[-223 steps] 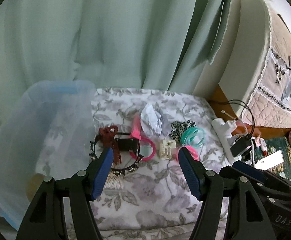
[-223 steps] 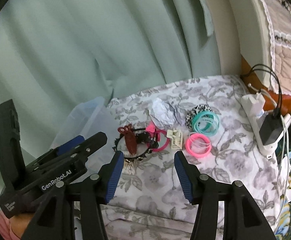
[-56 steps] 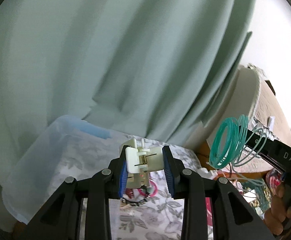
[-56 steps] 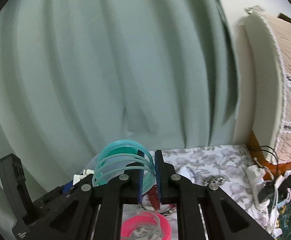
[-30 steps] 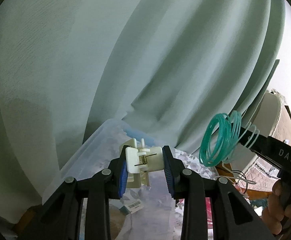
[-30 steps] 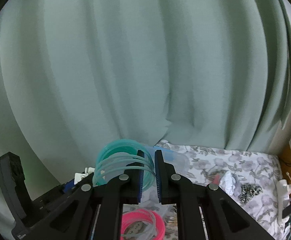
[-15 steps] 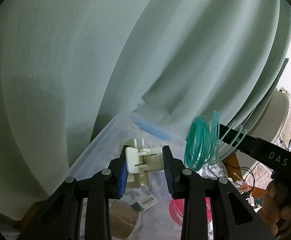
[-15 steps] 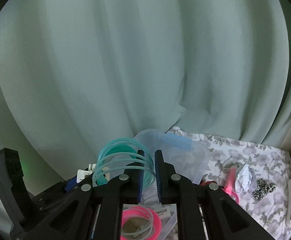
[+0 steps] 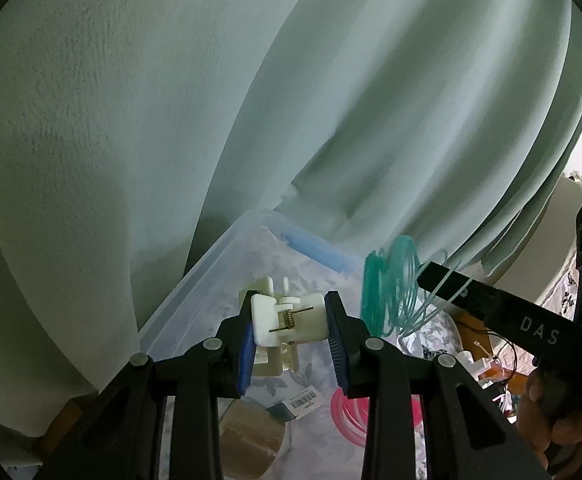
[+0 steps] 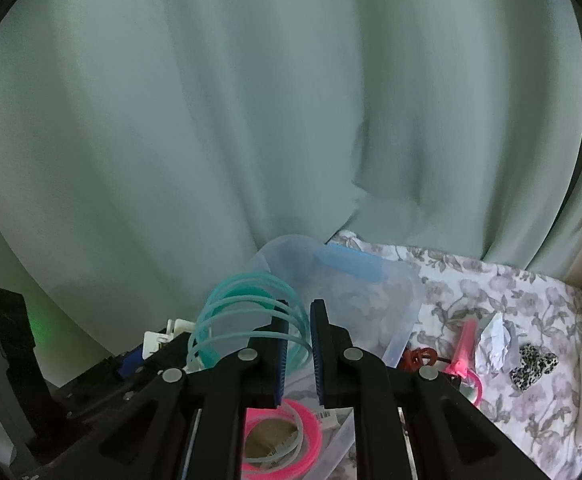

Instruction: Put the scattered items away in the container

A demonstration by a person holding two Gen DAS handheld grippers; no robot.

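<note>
Behind the clear plastic container [image 10: 401, 300] hung a pale green curtain [image 10: 251, 120], filling most of both views, and to the container's right lay a floral bedspread [image 10: 491, 284]. That container, a translucent tub with a blue handle [image 10: 349, 262] on its far rim, sat against the curtain's foot, its long axis running away from the cameras. Above its near end hovered the left gripper [image 9: 291, 336], its blue-padded fingers closed partway on a white hair claw clip [image 9: 287, 318], which sat crosswise between the pads with its spring facing the camera and its teeth pointing down toward the container. Just right of the container's near end, the right gripper [image 10: 295, 348] had its fingers nearly together, pinching a bundle of teal hair rings [image 10: 247, 312]; the rings stood upright on edge, looping up and to the left of the fingers. Inside the container lay a coil of pink hair rings [image 10: 291, 436], flat on the bottom. On the bedspread right of the container lay a red bow [image 10: 421, 356], a pink clip [image 10: 465, 348], crumpled white paper [image 10: 495, 340] and a leopard-print scrunchie [image 10: 533, 364].
</note>
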